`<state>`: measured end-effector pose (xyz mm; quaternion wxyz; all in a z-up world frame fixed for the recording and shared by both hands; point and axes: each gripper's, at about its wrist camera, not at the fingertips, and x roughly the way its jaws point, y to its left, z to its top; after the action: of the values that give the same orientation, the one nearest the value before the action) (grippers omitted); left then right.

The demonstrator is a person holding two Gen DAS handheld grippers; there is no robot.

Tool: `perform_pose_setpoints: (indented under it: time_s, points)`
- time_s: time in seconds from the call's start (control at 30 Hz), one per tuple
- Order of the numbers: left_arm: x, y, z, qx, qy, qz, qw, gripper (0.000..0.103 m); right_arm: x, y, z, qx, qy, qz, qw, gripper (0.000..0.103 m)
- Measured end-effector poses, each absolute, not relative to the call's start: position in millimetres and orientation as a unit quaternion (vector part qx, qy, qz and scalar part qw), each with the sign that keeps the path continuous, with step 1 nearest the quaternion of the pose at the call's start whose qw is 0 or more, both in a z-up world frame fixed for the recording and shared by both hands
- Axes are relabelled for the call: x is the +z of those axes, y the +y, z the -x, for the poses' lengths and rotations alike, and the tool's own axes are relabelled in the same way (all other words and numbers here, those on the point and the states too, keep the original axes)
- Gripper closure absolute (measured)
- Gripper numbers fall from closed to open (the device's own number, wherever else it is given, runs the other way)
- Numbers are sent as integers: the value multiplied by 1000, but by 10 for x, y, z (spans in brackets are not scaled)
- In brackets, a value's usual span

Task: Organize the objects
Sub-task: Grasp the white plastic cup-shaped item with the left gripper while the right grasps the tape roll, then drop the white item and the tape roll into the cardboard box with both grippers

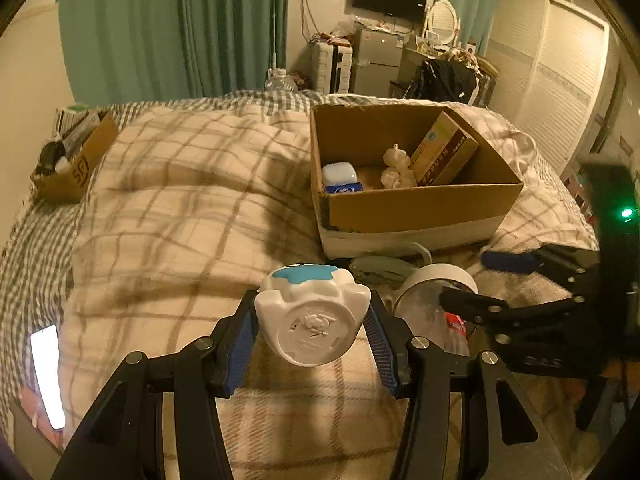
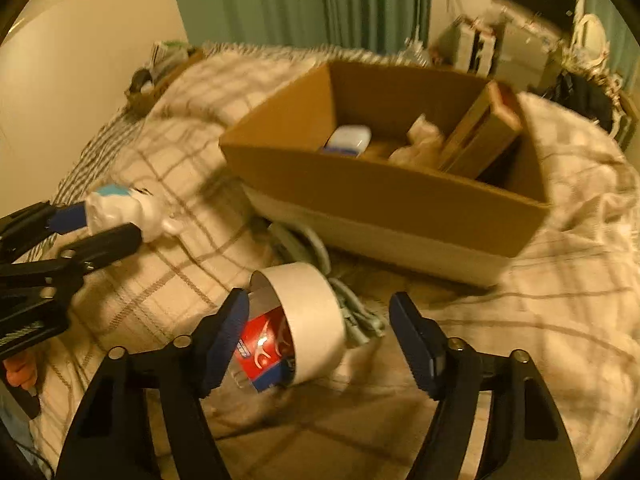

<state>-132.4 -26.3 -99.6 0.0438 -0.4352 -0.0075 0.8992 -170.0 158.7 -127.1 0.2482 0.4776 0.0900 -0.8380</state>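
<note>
Gripping white figurine (image 1: 311, 317) in left gripper (image 1: 312, 344), right gripper (image 2: 320, 340) jaws apart w/ jar (image 2: 298, 324) between

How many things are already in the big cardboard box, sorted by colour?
White and blue: 2, the white case and the blue packet.
Cream: 1, the figurine.
Brown: 1, the carton.
Total: 4 in the cardboard box.

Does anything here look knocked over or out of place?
Yes. A clear jar with a white lid lies tipped on its side on the blanket, between the right gripper's open fingers. The left gripper holds a white toy bottom toward the camera.
</note>
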Motion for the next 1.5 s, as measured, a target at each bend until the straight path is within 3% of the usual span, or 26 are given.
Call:
perform_pose_setpoints:
  time_s: [0.07,0.13,0.3,0.6,0.8,1.17,1.5]
  points:
    - [-1014,-293,1306,898,-11,438,41,50,-1316,1517,1699,-829,94,-485,261,55]
    - [-1025,-304,1297,897,-17,440,44,50,-1299,1473,1651,-829,100,-481,266,65]
    - [-988,-284,1240,898,-17,437,48,50,-1189,1433,1515,-838,116,-464,265,68]
    - [-819,-249,1064,903,-15,427,46,50,-757,1741,1415,-852,1,-432,294,71]
    - [-697,-196,957,908,-8,417,42,50,-523,1738,1179,-893,93,-378,226,70]
    - [-477,-30,1007,917,-8,395,53,50,-114,1902,1085,-916,114,-330,200,76]
    - [-108,173,1613,927,4,367,76,50,216,1895,1427,-927,131,-300,185,77]
